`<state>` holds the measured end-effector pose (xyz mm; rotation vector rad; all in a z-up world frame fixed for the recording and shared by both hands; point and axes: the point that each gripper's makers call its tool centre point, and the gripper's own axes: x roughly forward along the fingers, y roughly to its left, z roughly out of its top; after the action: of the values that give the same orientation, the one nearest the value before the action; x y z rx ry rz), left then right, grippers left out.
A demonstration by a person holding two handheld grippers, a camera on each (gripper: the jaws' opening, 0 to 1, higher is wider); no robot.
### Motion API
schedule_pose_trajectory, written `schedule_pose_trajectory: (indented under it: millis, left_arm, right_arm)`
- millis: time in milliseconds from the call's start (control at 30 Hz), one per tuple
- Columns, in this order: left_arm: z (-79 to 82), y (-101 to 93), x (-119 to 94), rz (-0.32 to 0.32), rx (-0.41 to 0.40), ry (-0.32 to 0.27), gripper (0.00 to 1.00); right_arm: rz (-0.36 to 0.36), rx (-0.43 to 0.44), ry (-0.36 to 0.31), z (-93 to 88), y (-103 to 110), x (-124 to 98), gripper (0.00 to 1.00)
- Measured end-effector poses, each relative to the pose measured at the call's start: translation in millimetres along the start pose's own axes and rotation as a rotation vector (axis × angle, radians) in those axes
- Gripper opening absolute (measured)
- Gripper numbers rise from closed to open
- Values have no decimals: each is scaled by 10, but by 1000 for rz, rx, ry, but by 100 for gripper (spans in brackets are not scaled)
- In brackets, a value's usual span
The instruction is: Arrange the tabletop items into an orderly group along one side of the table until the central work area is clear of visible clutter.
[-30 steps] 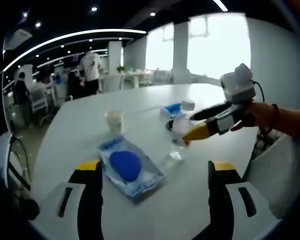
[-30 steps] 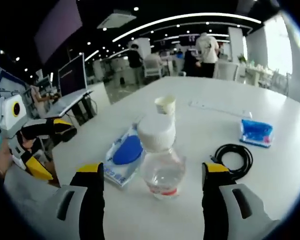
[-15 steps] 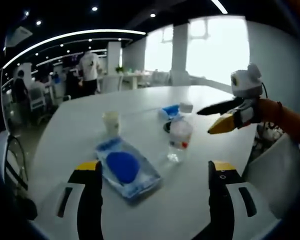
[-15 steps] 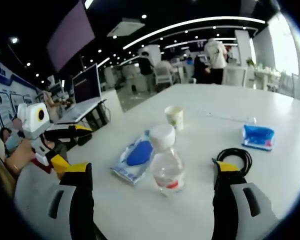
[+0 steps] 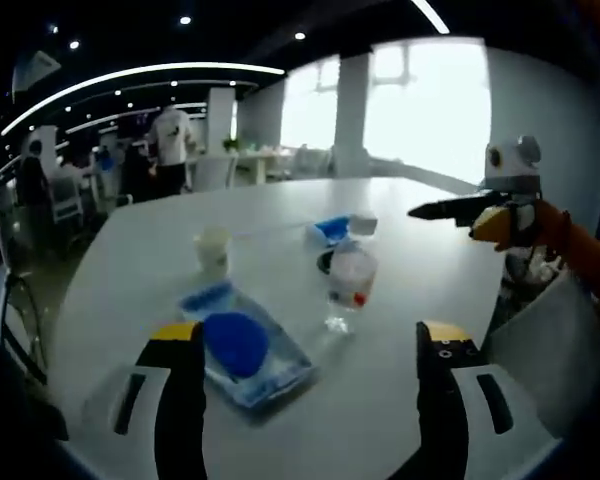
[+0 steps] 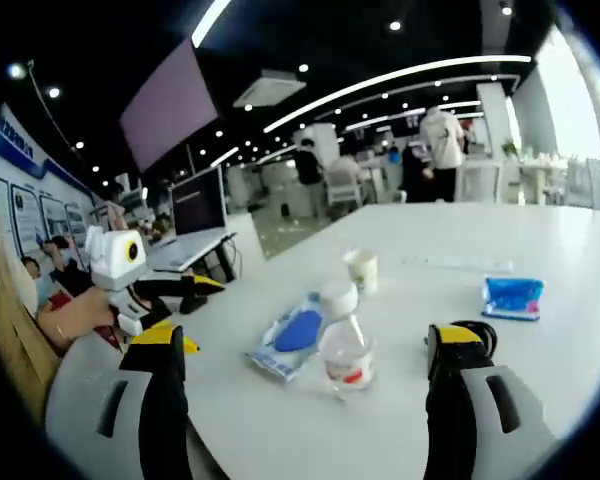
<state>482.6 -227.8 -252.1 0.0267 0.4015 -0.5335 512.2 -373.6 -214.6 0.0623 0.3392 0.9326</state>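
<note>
My left hand-held gripper [image 5: 307, 350] has its jaws spread wide apart and grips nothing; it hangs above the near edge of the white tabletop [image 5: 400, 300], aimed toward the water bottle [image 5: 346, 288]. My right hand-held gripper [image 6: 302, 360] is likewise spread wide and empty, held back from the tabletop edge with the bottle between its jaws in the line of sight but well apart from them. In the left gripper view my right hand-held gripper appears off to the bottle's right, raised above the tabletop, its black and yellow jaws a little apart, my orange-sleeved arm [image 5: 578, 250] behind it.

The water bottle stands upright near the middle of the tabletop, white cap on, clear with a red-marked label; how much is in it I cannot tell. Just beside it, toward my left hand-held gripper, lies a flat clear packet with a blue pad [image 5: 238, 343] inside. Beyond the packet, a small paper cup [image 5: 211, 250] stands upright; its contents are hidden. Behind the bottle is a coiled black cable [image 6: 472, 333], and farther back a blue pack [image 6: 511, 297]. People [image 6: 442, 140] stand well beyond the tabletop.
</note>
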Motion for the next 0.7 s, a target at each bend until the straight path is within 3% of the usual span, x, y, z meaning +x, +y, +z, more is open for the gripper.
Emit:
schedule_pose_trajectory:
  millis: [367,533,600,667,700]
  left_arm:
    - [27,-134,59,-81,16,-7,83]
    - [128,-175,130,-138,75,-25,82]
    - [125,-177,172,-151,87,-13,83]
    - [114,-189,229,-161,95,-2,82]
    - [116,-199,262,-169,97,0,82]
  right_arm:
    - [-7,25,1,-169,29,-65,100]
    - [-17,10,25,-264,42,-97,100]
    - [-4,36,21,-285,51,-98,100]
    - [18,120,9,-312,74,-75,100]
    - [17,103,19,-336,55,-71,100]
